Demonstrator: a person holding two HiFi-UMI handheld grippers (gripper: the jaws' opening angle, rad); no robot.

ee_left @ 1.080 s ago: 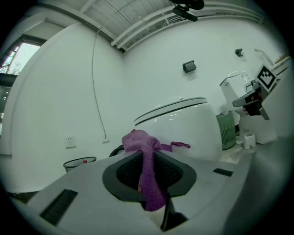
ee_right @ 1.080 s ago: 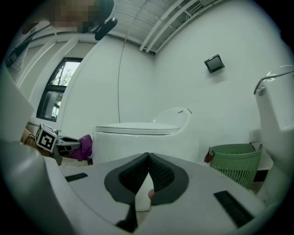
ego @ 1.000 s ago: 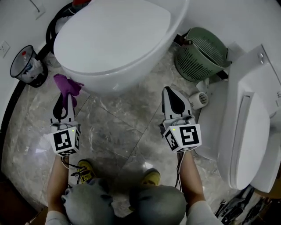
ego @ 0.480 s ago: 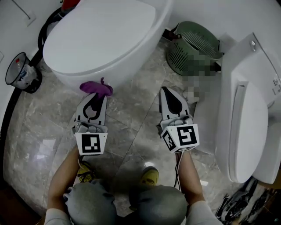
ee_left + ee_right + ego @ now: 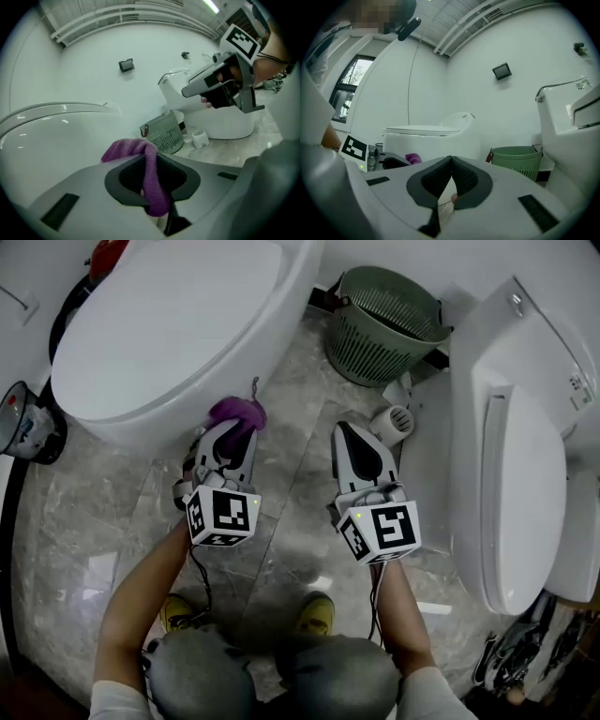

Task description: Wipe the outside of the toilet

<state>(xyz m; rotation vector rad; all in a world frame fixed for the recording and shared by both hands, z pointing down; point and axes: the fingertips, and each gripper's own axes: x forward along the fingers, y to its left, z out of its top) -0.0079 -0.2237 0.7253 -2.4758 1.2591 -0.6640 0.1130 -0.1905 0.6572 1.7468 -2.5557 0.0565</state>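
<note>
My left tongs [image 5: 234, 433] pinched the crumpled purple cloth [image 5: 235, 412], held at the low front wall of the white oval toilet [image 5: 159, 324]. My right tongs [image 5: 349, 434] hung closed and empty nearby. I judged the wiping barely begun, with most of the outside left to do.

1. Toilet [image 5: 159, 324], upper left: plain white.
2. Cloth [image 5: 234, 412], centre: purple.
3. Basket [image 5: 380, 329], top: green, slatted.
4. Floor [image 5: 291, 512]: grey veined marble.
5. Left gripper [image 5: 234, 435], right gripper [image 5: 348, 432]: white, with black-and-white square markers.
6. Shoes [image 5: 321, 617], bottom: yellow.
</note>
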